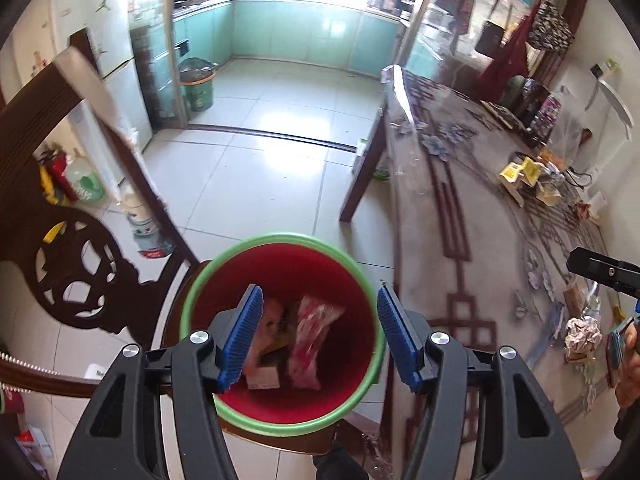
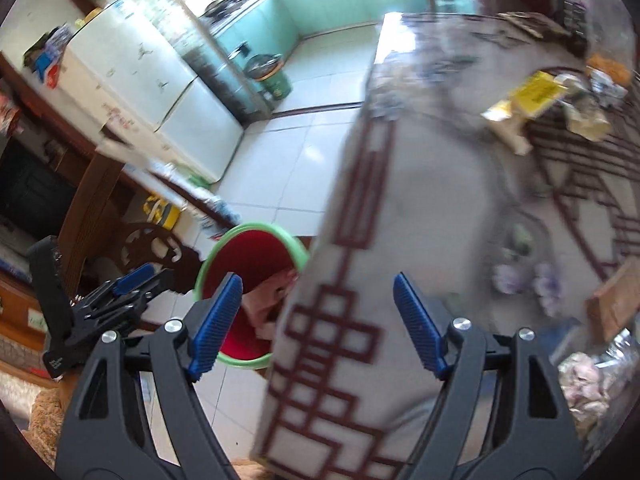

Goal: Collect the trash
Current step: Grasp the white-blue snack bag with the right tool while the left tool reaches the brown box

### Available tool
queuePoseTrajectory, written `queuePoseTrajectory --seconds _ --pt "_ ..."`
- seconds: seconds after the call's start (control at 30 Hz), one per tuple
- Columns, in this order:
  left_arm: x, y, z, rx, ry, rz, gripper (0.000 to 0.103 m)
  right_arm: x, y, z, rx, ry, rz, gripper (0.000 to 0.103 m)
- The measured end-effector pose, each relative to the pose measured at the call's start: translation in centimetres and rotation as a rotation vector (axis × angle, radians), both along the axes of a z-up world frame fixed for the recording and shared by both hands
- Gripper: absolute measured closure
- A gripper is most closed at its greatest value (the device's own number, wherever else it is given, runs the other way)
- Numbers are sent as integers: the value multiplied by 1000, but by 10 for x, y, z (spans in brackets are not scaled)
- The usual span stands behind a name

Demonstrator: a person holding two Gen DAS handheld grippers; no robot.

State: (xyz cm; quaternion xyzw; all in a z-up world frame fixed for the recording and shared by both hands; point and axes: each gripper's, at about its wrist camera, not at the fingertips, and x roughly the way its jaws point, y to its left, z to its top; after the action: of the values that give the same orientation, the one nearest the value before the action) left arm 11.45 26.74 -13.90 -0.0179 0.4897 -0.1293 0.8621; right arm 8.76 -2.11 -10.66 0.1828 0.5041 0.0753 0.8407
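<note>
The red bucket (image 1: pixel 280 264) holds several wrappers (image 1: pixel 314 332). Above it, the left gripper (image 1: pixel 320 334) is half open and empty; the right gripper (image 2: pixel 318 322) gapes wide, empty too.

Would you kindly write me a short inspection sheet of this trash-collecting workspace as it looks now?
Surface: table under a grey cloth with dark red line pattern, covered in clear plastic.
Job's things: red bin with green rim beside the table, wrappers inside; crumpled foil ball on the table.
Clutter: yellow packets at the table's far side.
Grippers: left tool open above the bin, empty; right tool open, empty, over the table edge.
Cables: black cable beside the packets.
Surroundings: carved dark wooden chair, tiled floor, teal kitchen cabinets.
</note>
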Motion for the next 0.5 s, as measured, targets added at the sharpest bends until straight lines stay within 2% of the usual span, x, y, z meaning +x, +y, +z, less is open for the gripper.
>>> queuePoseTrajectory --seconds 0.17,0.4,0.5 --pt "0 -45 1 -13 0 -110 46 -29 -70 -7 -55 28 -183 27" --pt "-11 -116 2 -13 15 -254 46 -91 -188 -16 -132 82 -485 27" --pt "-18 -146 2 -10 27 -283 46 -109 -227 -27 -170 123 -553 25"
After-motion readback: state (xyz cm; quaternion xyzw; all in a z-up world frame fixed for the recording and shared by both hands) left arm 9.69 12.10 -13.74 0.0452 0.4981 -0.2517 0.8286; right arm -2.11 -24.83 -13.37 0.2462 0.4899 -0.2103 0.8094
